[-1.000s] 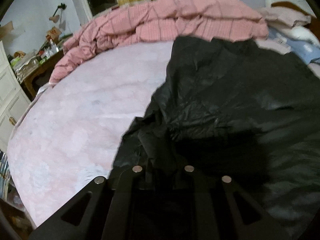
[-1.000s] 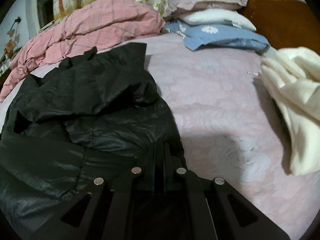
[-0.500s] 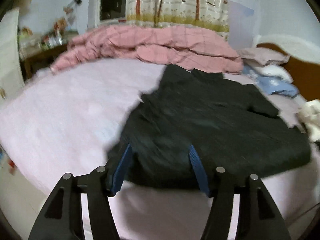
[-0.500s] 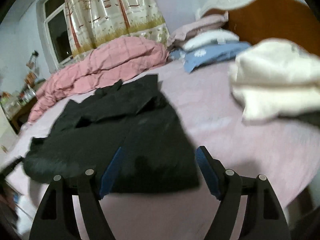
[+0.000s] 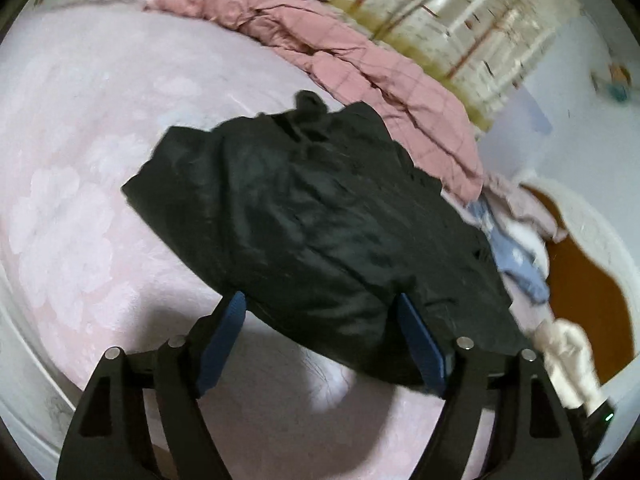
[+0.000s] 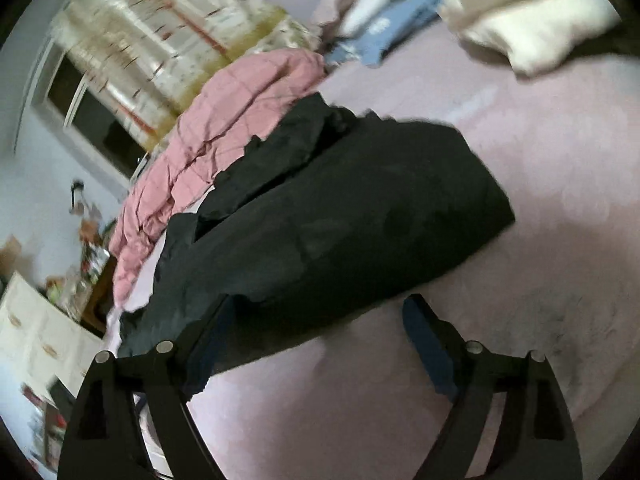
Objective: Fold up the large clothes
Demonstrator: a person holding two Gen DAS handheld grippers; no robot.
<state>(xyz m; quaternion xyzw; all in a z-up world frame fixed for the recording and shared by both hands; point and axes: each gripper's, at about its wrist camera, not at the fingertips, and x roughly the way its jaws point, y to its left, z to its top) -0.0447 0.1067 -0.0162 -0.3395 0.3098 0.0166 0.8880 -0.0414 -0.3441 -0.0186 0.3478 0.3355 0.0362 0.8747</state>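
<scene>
Black jacket on pink bed, just beyond both grippers' opening, empty fingers.

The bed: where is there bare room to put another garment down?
Bare sheet lies left of the black jacket, and between jacket and cream garment. The far edge is crowded with the pink quilt and pillows.

Jacket lies spread on the bed, near its front edge. Behind it, a bunched quilt along the far side, curtain beyond. Pillows stacked toward the headboard. A folded garment sits on the bed beside the pillows, apart from the jacket.
</scene>
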